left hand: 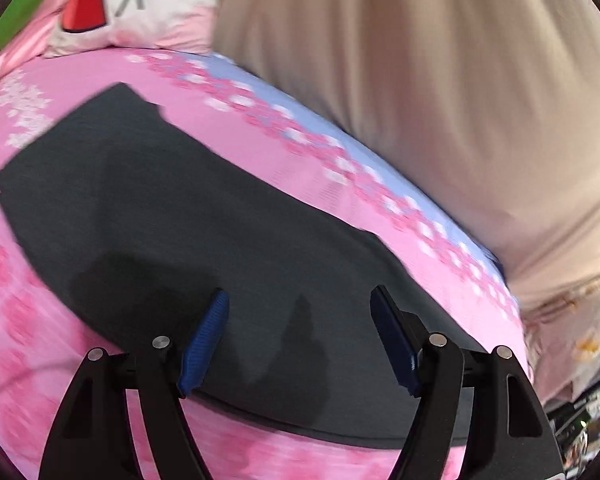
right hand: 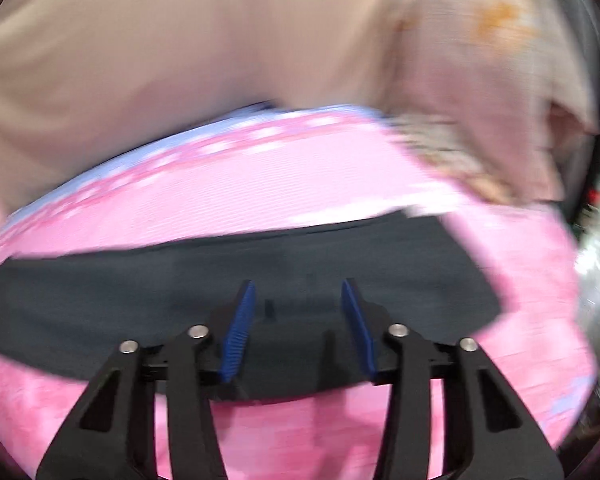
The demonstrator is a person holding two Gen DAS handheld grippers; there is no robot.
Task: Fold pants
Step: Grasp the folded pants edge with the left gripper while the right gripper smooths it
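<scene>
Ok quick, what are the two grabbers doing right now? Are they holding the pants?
Left gripper: open, nothing between its fingers, above the dark pants.
Right gripper: open, though narrower, holding nothing, also above the pants.

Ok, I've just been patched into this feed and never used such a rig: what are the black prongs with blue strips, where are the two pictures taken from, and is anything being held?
Each picture comes from a camera on a hand-held gripper, looking forward along its two fingers. The black prongs with blue pads are those fingers.

The left wrist view shows the left gripper, open wide. The right wrist view shows the right gripper, open less wide. Nothing is between either pair: both are empty.

Below them lie the dark pants, spread flat on a pink flowered bedsheet. A beige cover is heaped behind, and a cartoon-print pillow sits at the far corner. Both pictures are blurred.
</scene>
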